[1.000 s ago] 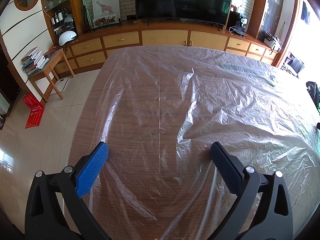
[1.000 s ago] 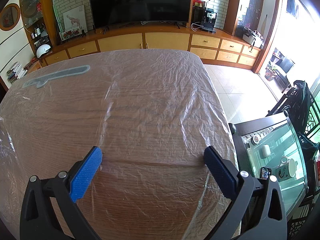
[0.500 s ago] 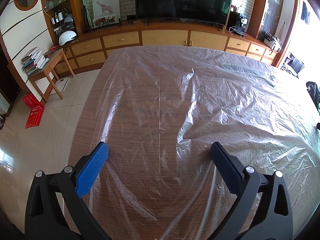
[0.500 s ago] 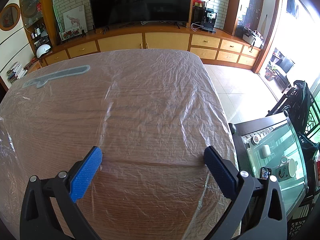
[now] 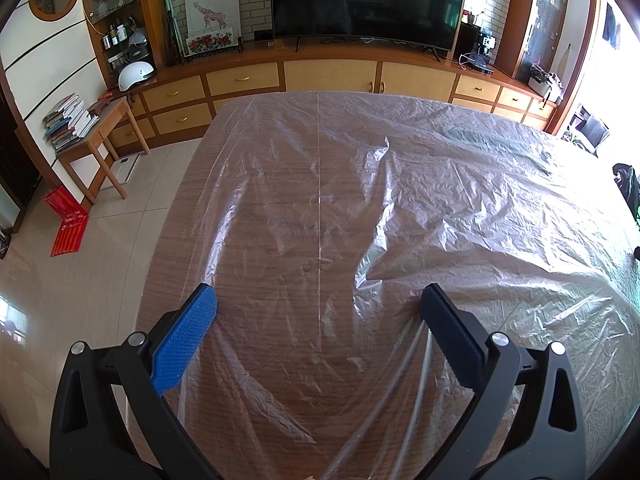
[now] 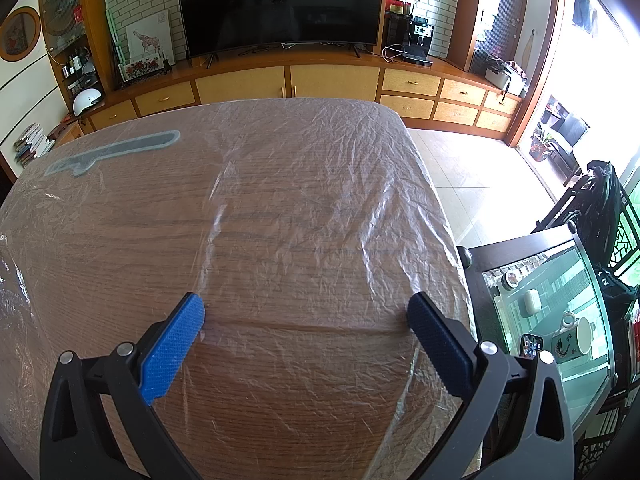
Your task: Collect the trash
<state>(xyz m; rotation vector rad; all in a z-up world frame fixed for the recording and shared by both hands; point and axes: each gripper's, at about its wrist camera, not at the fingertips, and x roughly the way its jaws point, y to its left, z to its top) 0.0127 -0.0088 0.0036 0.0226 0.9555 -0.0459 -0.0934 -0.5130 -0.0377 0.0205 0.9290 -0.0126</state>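
A clear, wrinkled plastic sheet (image 5: 460, 200) covers the wooden table (image 5: 176, 240); it also shows in the right wrist view (image 6: 320, 200). A grey-blue strip (image 6: 116, 150) lies under or on the sheet at the far left of the right wrist view. My left gripper (image 5: 318, 300) is open and empty, low over the sheet near the table's left side. My right gripper (image 6: 306, 312) is open and empty, low over the sheet near the table's right edge. No loose trash items are visible.
A long wooden cabinet (image 5: 328, 76) with a TV (image 5: 368, 0) stands beyond the table. A small side table with books (image 5: 80, 128) and a red bag (image 5: 66, 220) are on the floor at left. A glass-topped table (image 6: 560, 312) with cup and phone stands close at right.
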